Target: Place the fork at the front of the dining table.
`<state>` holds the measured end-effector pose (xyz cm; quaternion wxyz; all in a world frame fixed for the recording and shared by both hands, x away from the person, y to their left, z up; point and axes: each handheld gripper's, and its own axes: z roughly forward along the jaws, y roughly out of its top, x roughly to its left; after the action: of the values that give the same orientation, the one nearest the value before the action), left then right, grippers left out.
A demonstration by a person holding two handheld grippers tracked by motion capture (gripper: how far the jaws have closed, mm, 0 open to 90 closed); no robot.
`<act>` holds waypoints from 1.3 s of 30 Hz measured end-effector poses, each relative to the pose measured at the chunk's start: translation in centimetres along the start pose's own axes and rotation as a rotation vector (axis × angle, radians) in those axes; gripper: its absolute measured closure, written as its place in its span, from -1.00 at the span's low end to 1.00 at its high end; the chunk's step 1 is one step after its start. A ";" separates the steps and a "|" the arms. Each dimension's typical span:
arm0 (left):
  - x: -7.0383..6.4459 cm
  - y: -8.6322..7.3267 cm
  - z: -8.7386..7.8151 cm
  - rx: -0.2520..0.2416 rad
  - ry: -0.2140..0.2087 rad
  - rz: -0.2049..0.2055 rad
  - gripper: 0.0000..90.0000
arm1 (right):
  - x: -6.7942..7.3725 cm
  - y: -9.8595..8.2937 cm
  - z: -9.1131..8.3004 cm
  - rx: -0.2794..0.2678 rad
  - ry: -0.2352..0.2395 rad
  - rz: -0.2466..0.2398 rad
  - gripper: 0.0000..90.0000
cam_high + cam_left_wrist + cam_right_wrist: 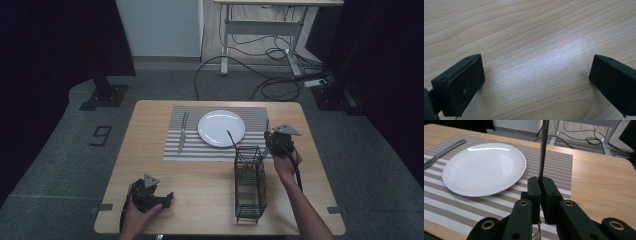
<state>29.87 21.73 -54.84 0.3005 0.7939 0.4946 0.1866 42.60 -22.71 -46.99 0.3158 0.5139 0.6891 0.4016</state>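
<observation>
My right gripper [540, 182] is shut on the thin metal handle of a utensil [544, 147] that rises upright past the top of the right gripper view. In the high view this gripper [271, 142] hovers at the placemat's right edge, beside the top of a black wire caddy [250, 185]. A white plate [221, 128] lies on the striped placemat [172, 150]. My left gripper [167, 198] rests low at the table's front left. Its jaws [536, 72] stand wide open over bare wood.
Another utensil [231, 138] leans out of the caddy toward the plate. Two pieces of cutlery [182, 131] lie on the placemat left of the plate. Behind the table are a desk frame [260, 30] and floor cables [280, 80].
</observation>
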 end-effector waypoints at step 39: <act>0.0 0.0 0.0 0.000 0.000 0.000 -1.00 | -1.6 0.6 5.2 0.061 0.010 0.148 0.93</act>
<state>29.88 21.73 -54.84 0.3006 0.7938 0.4945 0.1867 47.74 -23.00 -48.90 0.2659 0.5707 0.6627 0.4054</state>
